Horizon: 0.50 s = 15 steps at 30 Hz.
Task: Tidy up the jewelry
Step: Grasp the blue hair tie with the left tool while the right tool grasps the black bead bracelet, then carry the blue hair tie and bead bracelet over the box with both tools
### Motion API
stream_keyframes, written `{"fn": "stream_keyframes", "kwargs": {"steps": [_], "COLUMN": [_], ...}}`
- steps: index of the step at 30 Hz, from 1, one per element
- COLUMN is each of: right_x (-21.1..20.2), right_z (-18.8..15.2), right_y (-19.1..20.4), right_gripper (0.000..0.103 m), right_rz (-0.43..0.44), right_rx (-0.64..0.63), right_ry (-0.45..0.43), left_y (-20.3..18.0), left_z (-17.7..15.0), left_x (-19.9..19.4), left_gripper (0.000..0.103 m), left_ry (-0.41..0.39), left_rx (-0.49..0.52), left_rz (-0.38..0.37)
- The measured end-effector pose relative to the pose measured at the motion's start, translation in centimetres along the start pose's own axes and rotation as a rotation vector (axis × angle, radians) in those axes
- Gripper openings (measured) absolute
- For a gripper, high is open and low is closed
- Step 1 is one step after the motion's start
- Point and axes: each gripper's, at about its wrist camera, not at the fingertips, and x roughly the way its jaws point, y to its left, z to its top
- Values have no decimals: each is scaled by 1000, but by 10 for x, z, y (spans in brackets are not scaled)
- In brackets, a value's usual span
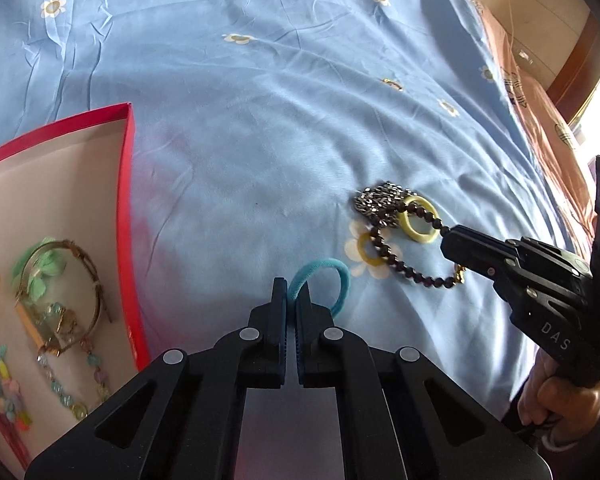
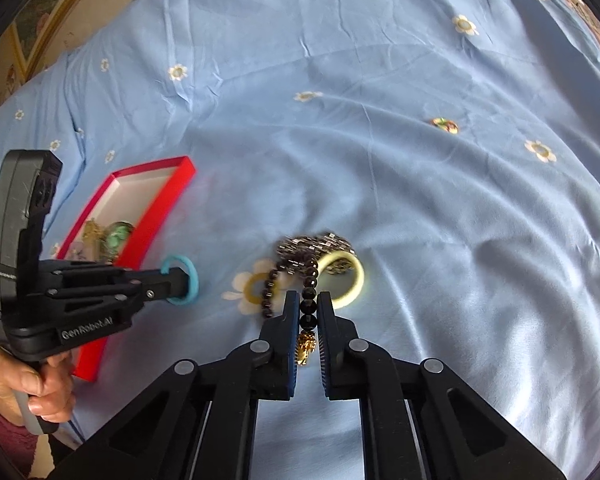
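Observation:
My left gripper [image 1: 291, 290] is shut on a teal hair tie [image 1: 327, 276] just above the blue sheet; it also shows in the right wrist view [image 2: 180, 280]. My right gripper [image 2: 309, 304] is shut on a dark bead bracelet [image 2: 309, 312] with a gold charm; in the left wrist view the bracelet [image 1: 400, 256] trails from the gripper [image 1: 450, 240]. A pale yellow ring [image 1: 420, 218], a smaller amber ring [image 1: 370, 250] and a silver chain [image 1: 380, 200] lie by it. The red box [image 1: 126, 208] at the left holds several pieces of jewelry.
A blue flowered sheet [image 1: 260, 120] covers the bed. A small colourful item [image 2: 444, 124] lies farther out on the sheet. An orange blanket [image 1: 540, 120] runs along the right side. A person's hands hold both gripper handles.

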Motion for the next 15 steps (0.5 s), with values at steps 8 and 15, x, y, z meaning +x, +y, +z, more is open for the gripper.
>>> {"fn": "stream_keyframes", "kwargs": {"steps": [8, 15], "right_x": [-20, -29], "right_z": [8, 10], "right_y": [19, 37], "right_gripper": [8, 8], "right_rz": [28, 52], "right_rx": [-19, -46], "right_ry": [-47, -63], "left_y": [6, 16], "left_z": [-14, -24], "left_x": [-29, -52], "left_gripper": [2, 2], "left_ry": [-42, -77], "left_rx": [-28, -56], "left_rz": [-15, -18]}}
